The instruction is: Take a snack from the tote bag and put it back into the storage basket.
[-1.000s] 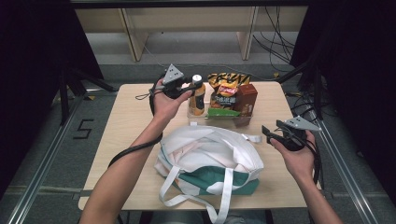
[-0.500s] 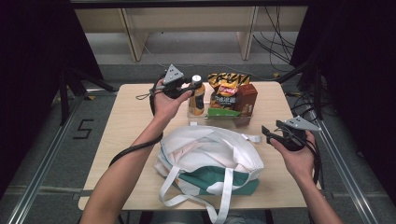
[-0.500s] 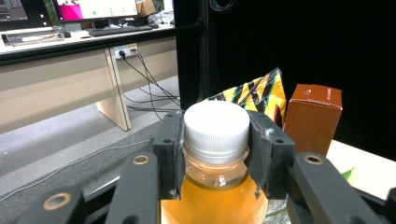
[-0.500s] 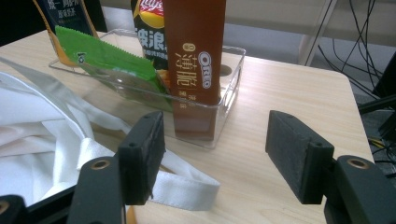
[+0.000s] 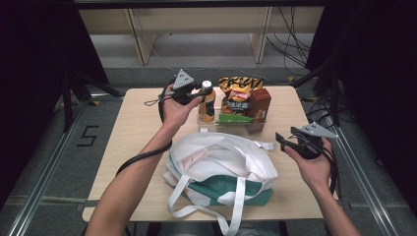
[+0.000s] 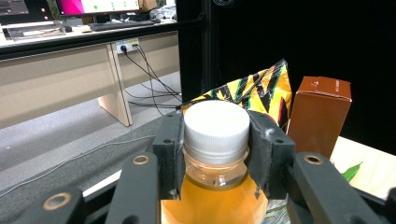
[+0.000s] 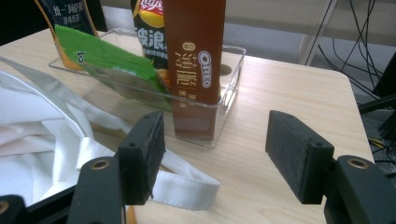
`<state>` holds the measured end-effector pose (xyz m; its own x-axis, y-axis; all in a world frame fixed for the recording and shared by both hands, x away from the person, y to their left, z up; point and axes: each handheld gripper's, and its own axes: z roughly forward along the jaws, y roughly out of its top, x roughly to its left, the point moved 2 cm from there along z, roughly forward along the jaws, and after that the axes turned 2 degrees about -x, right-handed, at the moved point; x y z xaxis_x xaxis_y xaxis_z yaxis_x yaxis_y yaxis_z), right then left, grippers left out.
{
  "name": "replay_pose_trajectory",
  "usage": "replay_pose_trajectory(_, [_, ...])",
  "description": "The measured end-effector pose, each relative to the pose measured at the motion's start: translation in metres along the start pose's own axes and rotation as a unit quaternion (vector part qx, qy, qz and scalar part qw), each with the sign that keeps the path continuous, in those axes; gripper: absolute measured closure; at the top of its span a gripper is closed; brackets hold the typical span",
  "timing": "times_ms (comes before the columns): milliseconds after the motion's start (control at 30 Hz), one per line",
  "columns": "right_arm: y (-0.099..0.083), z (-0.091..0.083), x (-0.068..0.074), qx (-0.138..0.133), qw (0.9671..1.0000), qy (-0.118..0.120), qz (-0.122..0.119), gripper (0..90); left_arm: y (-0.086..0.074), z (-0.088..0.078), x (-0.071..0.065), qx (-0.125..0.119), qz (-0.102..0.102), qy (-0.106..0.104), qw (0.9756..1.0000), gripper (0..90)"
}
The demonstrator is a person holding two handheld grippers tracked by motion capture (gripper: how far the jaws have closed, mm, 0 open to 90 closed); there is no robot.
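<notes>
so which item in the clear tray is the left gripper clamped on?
The orange-drink bottle, at the tray's left end: the left gripper pinches its white-capped neck; the others are untouched.

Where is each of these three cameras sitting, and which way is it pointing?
High view: above the table, looking down; both forearms, left gripper, right gripper.
Left gripper view: rides the left gripper, looking level along jaws clamped on the bottle neck.
Right gripper view: rides the right gripper, open jaws facing the clear tray.
Shared: the brown Oreo box and the white bag.
</notes>
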<state>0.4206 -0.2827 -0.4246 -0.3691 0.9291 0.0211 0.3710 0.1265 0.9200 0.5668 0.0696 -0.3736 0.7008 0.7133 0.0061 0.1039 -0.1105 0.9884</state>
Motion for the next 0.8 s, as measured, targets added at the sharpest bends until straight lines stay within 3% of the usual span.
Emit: replay_pose_trajectory(800, [-0.001,0.000,0.002,0.002,0.9999,-0.002,0.013,38.1,-0.013,0.002,0.002,0.014,-0.004,0.005,0.9999,59.0])
